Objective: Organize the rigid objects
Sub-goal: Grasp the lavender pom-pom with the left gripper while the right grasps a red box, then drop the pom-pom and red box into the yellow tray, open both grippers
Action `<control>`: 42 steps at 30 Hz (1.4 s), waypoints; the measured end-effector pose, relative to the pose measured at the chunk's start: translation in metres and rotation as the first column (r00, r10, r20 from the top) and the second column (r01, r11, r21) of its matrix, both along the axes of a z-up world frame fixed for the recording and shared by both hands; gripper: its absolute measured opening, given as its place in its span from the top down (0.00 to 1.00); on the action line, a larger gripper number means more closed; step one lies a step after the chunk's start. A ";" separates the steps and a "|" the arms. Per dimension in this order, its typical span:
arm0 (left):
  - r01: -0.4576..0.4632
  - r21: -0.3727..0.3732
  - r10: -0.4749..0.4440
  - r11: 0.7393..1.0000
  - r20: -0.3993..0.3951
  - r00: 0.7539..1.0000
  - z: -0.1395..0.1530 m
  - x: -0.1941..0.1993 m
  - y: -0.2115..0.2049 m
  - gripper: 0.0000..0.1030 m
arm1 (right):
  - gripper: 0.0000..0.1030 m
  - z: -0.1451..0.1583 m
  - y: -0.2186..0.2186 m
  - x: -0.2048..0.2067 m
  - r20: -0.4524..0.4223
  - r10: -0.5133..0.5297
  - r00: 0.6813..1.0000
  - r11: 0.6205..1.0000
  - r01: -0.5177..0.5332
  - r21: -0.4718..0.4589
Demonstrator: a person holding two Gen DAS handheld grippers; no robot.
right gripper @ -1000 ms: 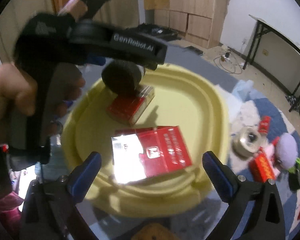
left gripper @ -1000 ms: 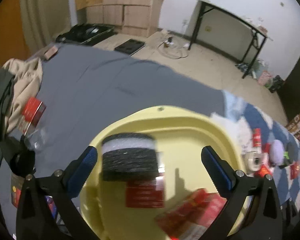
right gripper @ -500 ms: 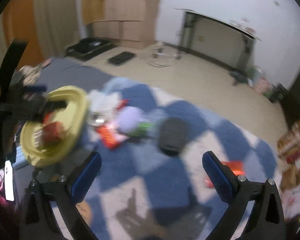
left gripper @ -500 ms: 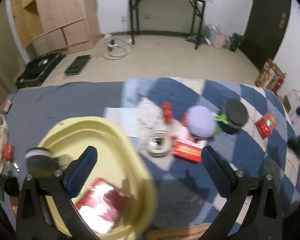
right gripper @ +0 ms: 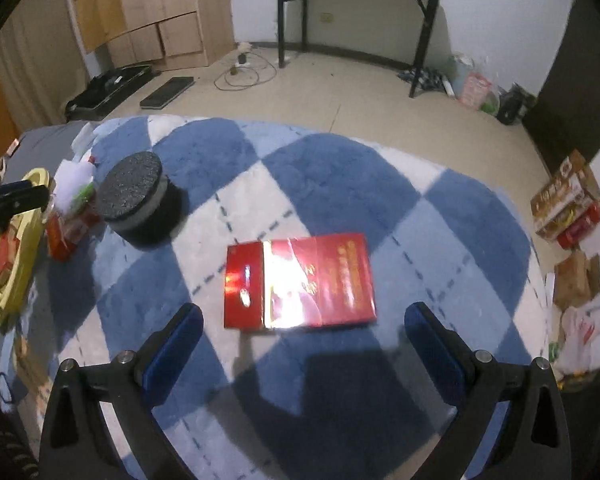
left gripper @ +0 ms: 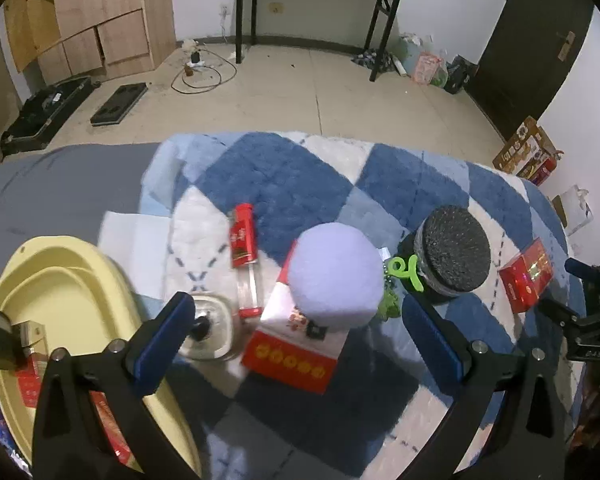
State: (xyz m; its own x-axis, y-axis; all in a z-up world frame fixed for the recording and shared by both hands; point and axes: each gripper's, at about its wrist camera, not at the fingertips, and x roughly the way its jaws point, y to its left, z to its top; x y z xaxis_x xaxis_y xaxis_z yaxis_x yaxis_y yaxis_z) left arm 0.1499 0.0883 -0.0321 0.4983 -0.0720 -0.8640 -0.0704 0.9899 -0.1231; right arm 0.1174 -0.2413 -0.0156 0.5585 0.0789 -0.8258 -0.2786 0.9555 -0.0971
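Right wrist view shows the right gripper [right gripper: 300, 332], jaws wide and empty, over a glossy red box [right gripper: 300, 280] mid-blanket; its slick wrap may slip; left gripper [left gripper: 292, 330] also gapes, yellow basin [left gripper: 72, 280] near.

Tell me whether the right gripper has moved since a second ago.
Yes. The right gripper swung right, away from the yellow basin, and now hangs open over the red box.

Both claws are swinging away from the yellow basin [left gripper: 64, 280]: the left claw [left gripper: 296, 334] is now hovering over the purple puff [left gripper: 336, 276] and clutter to its right, while the right claw [right gripper: 300, 340] is hanging open over the red box [right gripper: 300, 280] on the checked blanket [right gripper: 340, 184].
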 end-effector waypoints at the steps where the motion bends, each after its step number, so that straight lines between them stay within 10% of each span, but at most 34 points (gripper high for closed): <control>1: 0.004 0.003 -0.004 1.000 -0.002 1.000 -0.002 0.002 -0.001 0.01 | 0.00 -0.005 0.001 0.005 -0.013 -0.012 1.000 1.000 0.012 -0.008; 20: 0.034 -0.035 -0.034 0.999 0.022 0.999 -0.012 0.011 -0.005 0.45 | 0.00 -0.053 0.005 0.039 -0.076 -0.059 0.995 0.997 0.054 -0.062; 29: 0.034 -0.051 -0.031 0.998 0.057 0.998 -0.001 0.004 -0.004 0.50 | 0.13 -0.045 -0.004 0.040 -0.059 -0.095 0.994 0.995 0.096 0.019; 36: 0.039 -0.042 -0.034 0.998 0.125 0.992 0.043 -0.015 0.016 0.51 | 0.13 -0.014 -0.003 0.016 0.037 -0.087 0.996 0.996 0.086 0.039; 42: -0.045 -0.013 0.047 0.999 0.214 0.976 0.100 -0.053 0.086 0.51 | 0.13 0.019 0.060 -0.036 0.134 0.120 0.984 0.992 -0.125 0.028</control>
State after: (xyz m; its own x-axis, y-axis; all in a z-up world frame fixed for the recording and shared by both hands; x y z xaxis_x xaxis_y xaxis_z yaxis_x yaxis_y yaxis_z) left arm 0.0971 0.1744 0.0675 0.6749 -0.0509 -0.7361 -0.0871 0.9851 -0.1480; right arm 0.0819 -0.1813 0.0030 0.6462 0.1820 -0.7412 -0.3807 0.9186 -0.1064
